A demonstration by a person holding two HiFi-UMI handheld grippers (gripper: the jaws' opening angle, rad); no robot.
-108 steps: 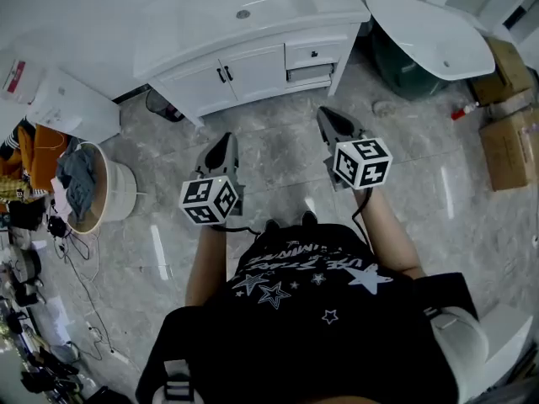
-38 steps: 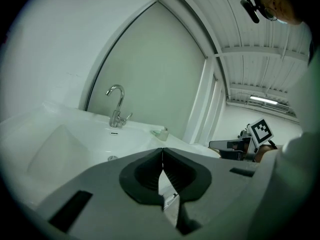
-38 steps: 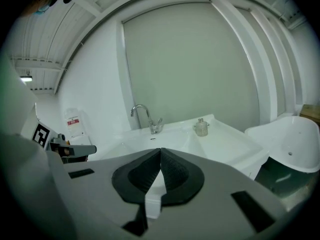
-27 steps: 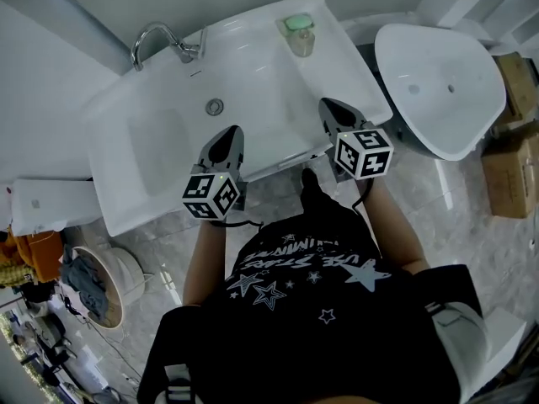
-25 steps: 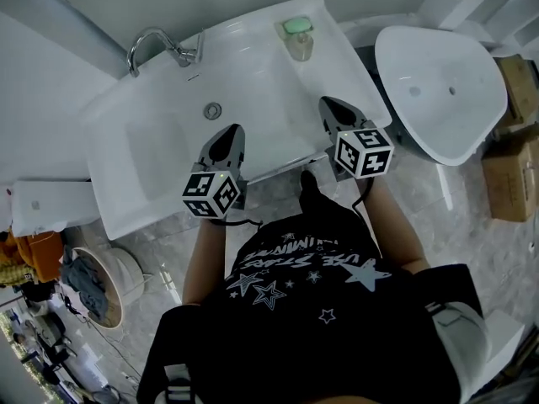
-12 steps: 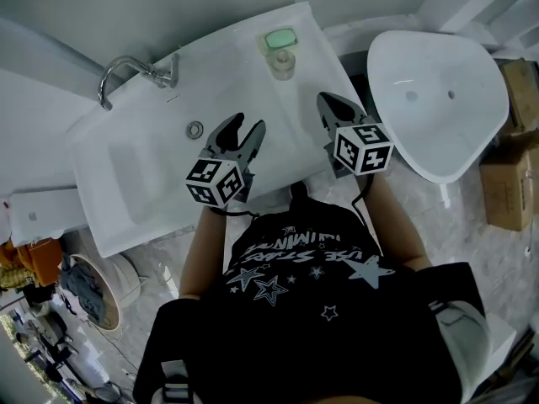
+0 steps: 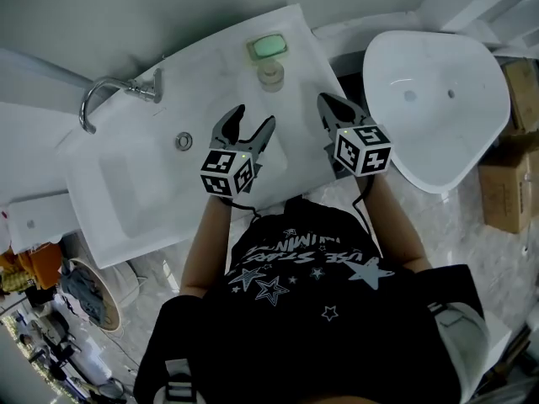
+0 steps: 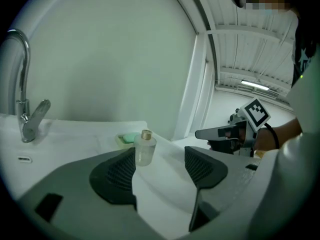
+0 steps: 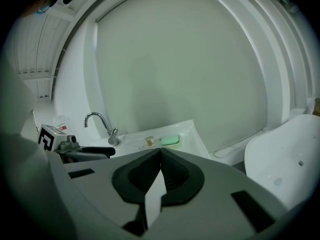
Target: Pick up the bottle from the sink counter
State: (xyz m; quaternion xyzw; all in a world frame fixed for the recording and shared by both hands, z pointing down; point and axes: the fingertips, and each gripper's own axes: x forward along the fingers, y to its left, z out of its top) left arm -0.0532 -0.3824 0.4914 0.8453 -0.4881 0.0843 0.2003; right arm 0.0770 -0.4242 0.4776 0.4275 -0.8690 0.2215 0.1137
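Step in hand, as I judge it: the reach toward the bottle (image 7: 270, 76), not yet a grasp. The bottle is small, clear and capped; it stands upright at the back right of the desk (image 7: 296, 129), just in front of the green soap dish (image 7: 268, 47) and well to the right of the tap (image 7: 108, 96). The left gripper (image 7: 254, 116) hovers over the desk with its jaws spread wide and nothing between them, the bottle ahead of it and apart. In the left gripper view the bottle sits against the inner edge of the left-hand pad, not in the middle of the gap. Before going further in, the gripper wants a small sideways shift to centre the bottle. It should then come in low on the body, below the cap, stop short of the soap dish and close gently, since so light a bottle would probably tip if one pad met it first. The right gripper (image 7: 327, 101) has its jaws pressed together, empty, over the right front of the desk. Against the head view of a second ago: the left jaws were then together and have just been opening, both grippers have moved in over the desk, and the bottle is closer to the left one
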